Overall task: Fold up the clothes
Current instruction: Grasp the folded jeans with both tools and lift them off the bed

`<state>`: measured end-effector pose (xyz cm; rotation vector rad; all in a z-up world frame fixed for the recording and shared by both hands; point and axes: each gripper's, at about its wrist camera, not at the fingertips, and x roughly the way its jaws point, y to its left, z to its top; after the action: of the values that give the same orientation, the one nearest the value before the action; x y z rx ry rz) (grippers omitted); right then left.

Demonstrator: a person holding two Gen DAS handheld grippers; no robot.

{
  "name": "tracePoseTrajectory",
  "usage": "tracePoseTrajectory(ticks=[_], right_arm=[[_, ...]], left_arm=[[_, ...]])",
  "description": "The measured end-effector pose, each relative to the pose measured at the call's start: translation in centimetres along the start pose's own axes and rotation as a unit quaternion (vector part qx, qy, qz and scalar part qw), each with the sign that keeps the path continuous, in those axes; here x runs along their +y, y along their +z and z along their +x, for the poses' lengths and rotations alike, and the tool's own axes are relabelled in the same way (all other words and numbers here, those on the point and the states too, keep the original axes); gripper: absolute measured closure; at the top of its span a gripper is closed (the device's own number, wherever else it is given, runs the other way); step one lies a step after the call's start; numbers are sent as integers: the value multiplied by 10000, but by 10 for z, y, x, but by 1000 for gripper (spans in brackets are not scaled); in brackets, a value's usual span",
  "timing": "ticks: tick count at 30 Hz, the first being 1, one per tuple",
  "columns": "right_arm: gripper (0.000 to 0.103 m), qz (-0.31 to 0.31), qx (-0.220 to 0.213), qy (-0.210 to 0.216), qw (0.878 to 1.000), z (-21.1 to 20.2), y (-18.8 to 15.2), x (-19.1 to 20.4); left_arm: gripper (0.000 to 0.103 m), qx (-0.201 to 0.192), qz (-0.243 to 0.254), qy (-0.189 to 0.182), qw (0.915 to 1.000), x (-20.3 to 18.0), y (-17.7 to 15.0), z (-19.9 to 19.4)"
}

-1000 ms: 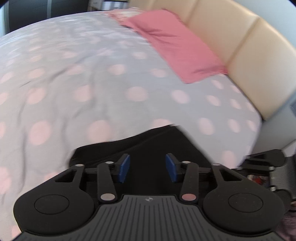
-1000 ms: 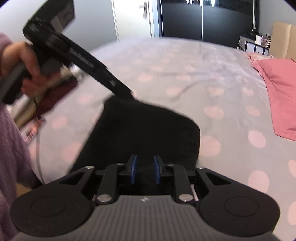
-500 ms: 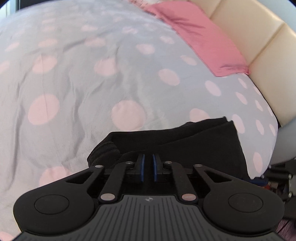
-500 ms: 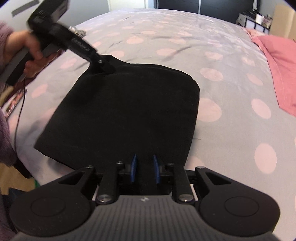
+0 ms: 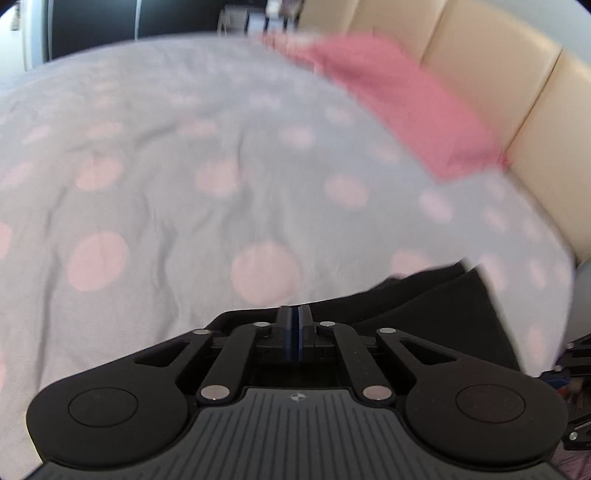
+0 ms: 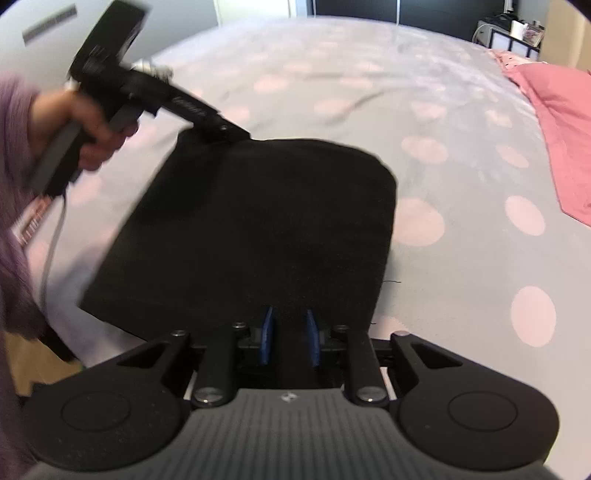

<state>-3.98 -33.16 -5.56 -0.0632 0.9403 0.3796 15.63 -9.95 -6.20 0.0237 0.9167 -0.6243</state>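
A black garment (image 6: pixel 258 229) lies folded flat on the grey bedspread with pink dots (image 6: pixel 369 92). In the right wrist view my left gripper (image 6: pixel 240 136) is shut on the garment's far left corner. In the left wrist view its blue pads (image 5: pixel 294 325) are pressed together with black cloth (image 5: pixel 436 306) right at their tips. My right gripper (image 6: pixel 289 332) holds the garment's near edge between its blue pads, a narrow gap showing black cloth.
A pink pillow (image 5: pixel 399 99) lies at the head of the bed against a cream padded headboard (image 5: pixel 498 74). The pillow also shows in the right wrist view (image 6: pixel 561 122). Dark wardrobes (image 6: pixel 424 11) stand beyond the bed. The bed's edge is at the near left.
My left gripper closed on the garment's corner within the last second. It has since shifted a little, and the left view tilted up toward the headboard. The right gripper has kept its hold.
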Motion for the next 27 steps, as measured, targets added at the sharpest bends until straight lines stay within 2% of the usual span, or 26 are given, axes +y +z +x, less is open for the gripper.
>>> tracePoseTrajectory(ticks=[1, 2, 6, 8, 10, 14, 15, 16, 17, 19, 21, 23, 24, 25, 27], right_arm=[[49, 38, -128, 14, 9999, -10, -2, 0], [45, 68, -241, 25, 9997, -20, -5, 1], [44, -91, -264, 51, 9996, -39, -11, 15], [46, -322, -115, 18, 9994, -37, -11, 28], [48, -514, 183, -125, 9984, -25, -15, 36], [50, -754, 619, -342, 9946, -3, -20, 44], [49, -736, 646, -322, 9947, -1, -21, 43], [48, -702, 662, -294, 9949, 0, -21, 42], [48, -604, 629, -225, 9959, -2, -21, 40], [46, -297, 484, 4, 9984, -10, -17, 32], [45, 30, 313, 220, 9993, -18, -13, 22], [38, 496, -41, 303, 9983, -31, -7, 3], [29, 697, -159, 236, 9972, -34, -5, -6], [24, 903, -216, 183, 9955, -33, -3, -16], [24, 1411, -200, 206, 9896, -23, -1, -38]], left_arm=[[95, -100, -57, -5, 9999, 0, -2, -14], [95, -139, -107, 1, 9998, 1, -7, -27], [94, 32, -422, 45, 9991, 2, -35, -64], [93, 87, -829, -20, 9965, 5, -54, -76], [80, 168, -1267, -116, 9917, 12, -74, -80], [77, 241, -1815, -113, 9830, 23, -106, -75], [72, 224, -1930, -95, 9809, 25, -112, -73], [62, 185, -2043, -80, 9787, 28, -116, -72], [58, 129, -2155, -76, 9764, 31, -120, -71], [55, -35, -2357, -139, 9717, 34, -127, -72], [54, -193, -2510, -376, 9671, 35, -132, -71], [48, -398, -2716, -579, 9599, 36, -136, -69], [45, -453, -2813, -640, 9564, 38, -137, -66], [44, -469, -2903, -685, 9533, 40, -138, -62], [44, -433, -3079, -801, 9471, 45, -140, -53]])
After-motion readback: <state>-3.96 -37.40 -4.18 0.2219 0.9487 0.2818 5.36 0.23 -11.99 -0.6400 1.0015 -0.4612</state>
